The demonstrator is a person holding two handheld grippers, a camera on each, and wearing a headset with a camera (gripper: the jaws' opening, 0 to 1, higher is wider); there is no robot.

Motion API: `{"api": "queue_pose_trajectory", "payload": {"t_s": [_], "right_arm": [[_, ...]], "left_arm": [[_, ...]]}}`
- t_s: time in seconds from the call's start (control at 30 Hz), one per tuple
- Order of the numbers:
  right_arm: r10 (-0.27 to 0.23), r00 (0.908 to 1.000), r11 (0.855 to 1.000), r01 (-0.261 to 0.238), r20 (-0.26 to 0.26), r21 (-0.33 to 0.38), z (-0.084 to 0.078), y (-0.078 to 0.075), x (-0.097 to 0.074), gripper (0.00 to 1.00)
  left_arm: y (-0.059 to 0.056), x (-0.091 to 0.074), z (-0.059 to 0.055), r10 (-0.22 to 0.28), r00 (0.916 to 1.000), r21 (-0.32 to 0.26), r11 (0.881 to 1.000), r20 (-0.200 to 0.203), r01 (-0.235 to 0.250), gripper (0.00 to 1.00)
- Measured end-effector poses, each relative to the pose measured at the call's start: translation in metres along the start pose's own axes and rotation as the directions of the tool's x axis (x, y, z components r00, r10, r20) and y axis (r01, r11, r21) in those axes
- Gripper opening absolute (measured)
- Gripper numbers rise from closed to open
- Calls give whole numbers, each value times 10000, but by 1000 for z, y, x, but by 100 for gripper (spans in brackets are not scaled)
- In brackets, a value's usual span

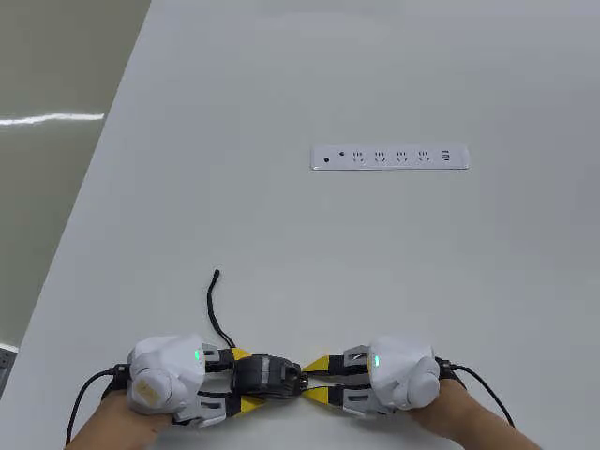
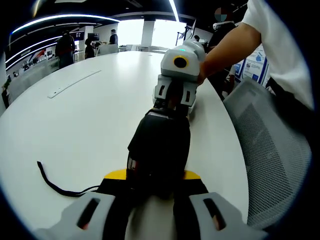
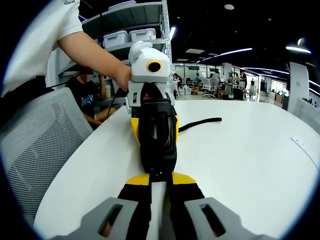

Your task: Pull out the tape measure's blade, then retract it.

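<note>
Where the white table (image 1: pixel 375 262) nears the person, the left gripper (image 1: pixel 246 379) clamps the black tape measure (image 1: pixel 265 375) by its case. The right gripper (image 1: pixel 316 380) pinches its mouth end. Its long axis runs left-right, mouth facing right.

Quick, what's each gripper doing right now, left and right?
Left gripper: fingers closed around the tape measure.
Right gripper: fingers closed on the blade tip.
</note>
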State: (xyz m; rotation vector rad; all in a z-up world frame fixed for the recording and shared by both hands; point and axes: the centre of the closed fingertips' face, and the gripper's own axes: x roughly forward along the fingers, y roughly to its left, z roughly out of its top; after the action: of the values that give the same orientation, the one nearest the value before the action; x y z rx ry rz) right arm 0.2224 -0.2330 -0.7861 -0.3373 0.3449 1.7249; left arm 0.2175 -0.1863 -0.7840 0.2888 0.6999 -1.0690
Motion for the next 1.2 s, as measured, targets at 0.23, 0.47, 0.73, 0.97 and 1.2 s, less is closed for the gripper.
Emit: {"api": "queue_pose_trajectory", "payload": {"t_s": [0.23,0.47,0.73,0.97,1.2], "right_arm": [[-35,10000,10000,36,-63,44,-2,0,0,11],[-82,9999,10000,82,-76,7,-3,0,-1,10],[-226,9997,9996,227,-87,145,-7,-1,-11,10],[-334,9994,9992,336,-106,212,-10,-3,-16,10],[-374,9992,9985,378,-120,390,-14,-2,-24,10]], "left_arm": [[0,0,0,12,10000,46,10000,-6,-12,28],[0,0,0,-4,10000,-24,10000,16,4,28],[0,0,0,22,10000,-53,10000,59,-21,28],[0,0,0,16,10000,-5,10000,67,-16,28],[0,0,0,-26,10000,0,10000,61,26,28]]}}
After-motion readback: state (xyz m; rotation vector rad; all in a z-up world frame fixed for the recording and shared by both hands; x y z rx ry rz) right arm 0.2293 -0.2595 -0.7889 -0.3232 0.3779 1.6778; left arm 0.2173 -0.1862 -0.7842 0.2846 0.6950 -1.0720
